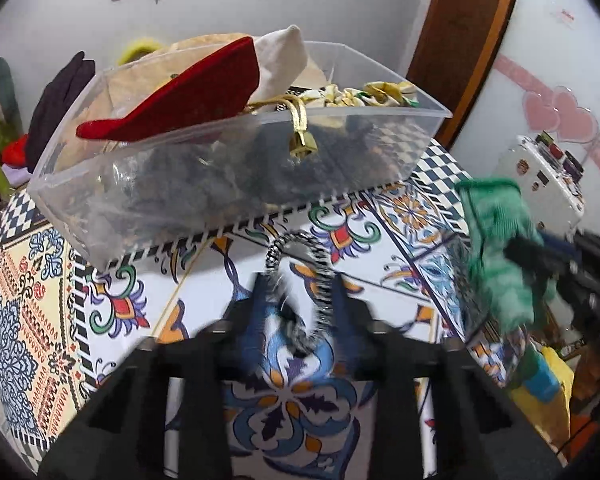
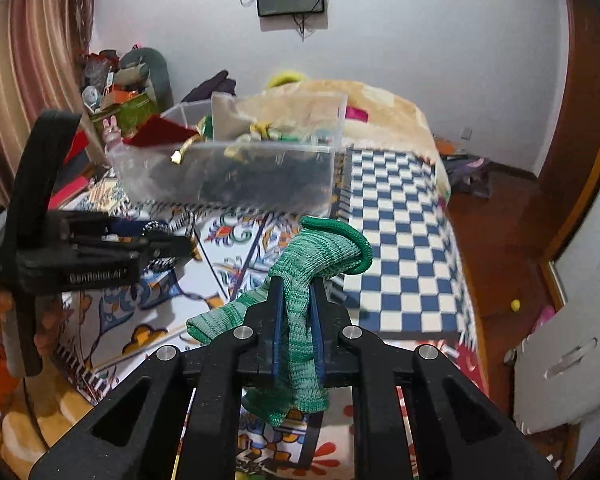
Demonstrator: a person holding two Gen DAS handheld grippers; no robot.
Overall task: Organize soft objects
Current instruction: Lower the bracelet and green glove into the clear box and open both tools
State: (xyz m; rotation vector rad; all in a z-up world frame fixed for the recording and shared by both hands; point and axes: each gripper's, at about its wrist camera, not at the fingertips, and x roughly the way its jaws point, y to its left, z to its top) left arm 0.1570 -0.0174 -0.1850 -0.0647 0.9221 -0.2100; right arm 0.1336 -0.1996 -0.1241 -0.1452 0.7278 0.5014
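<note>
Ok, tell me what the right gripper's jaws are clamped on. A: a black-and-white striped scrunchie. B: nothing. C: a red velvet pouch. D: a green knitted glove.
D: in the right wrist view the right gripper has its jaws closed on the green knitted glove, which drapes over both sides.

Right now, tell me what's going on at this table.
A person is sorting soft items with two handheld grippers. The left gripper is closed on a black-and-white striped scrunchie, and the right gripper is clamped on a green knit sock. Both are held above the patterned tablecloth, short of the clear plastic bin, which already holds a red cloth and other fabric pieces.
</note>
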